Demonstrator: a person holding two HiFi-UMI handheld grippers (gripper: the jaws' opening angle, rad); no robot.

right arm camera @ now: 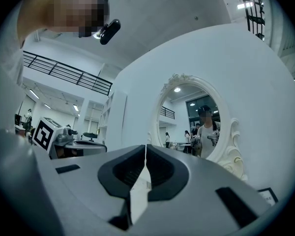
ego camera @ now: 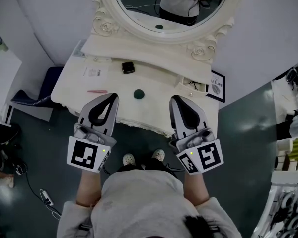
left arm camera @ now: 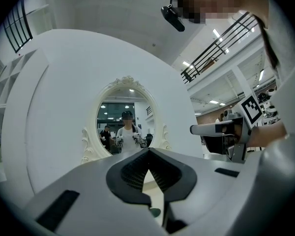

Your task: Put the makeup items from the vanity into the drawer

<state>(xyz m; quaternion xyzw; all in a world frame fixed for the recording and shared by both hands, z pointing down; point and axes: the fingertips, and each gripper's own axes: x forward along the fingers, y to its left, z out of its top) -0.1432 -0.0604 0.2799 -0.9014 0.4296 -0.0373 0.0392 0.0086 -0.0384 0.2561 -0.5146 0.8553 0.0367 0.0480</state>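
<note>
My left gripper (ego camera: 111, 98) has its jaws pressed together on nothing. My right gripper (ego camera: 177, 99) is likewise closed and empty. Both tips reach over the front edge of the vanity (ego camera: 159, 76). At the left gripper's 3 o'clock, between the two, sits a green round pot (ego camera: 138, 94). A pink stick (ego camera: 97, 91) lies at its 9 o'clock, and a black compact (ego camera: 128, 67) at its 1 o'clock.

From my feed, a dark blue cushioned seat (ego camera: 39, 90) sits at nine o'clock on the dark green floor (ego camera: 248, 128). At three o'clock stands a small black-framed printed card (ego camera: 217, 87). A black cable with a white connector (ego camera: 45, 198) lies at seven o'clock.
</note>
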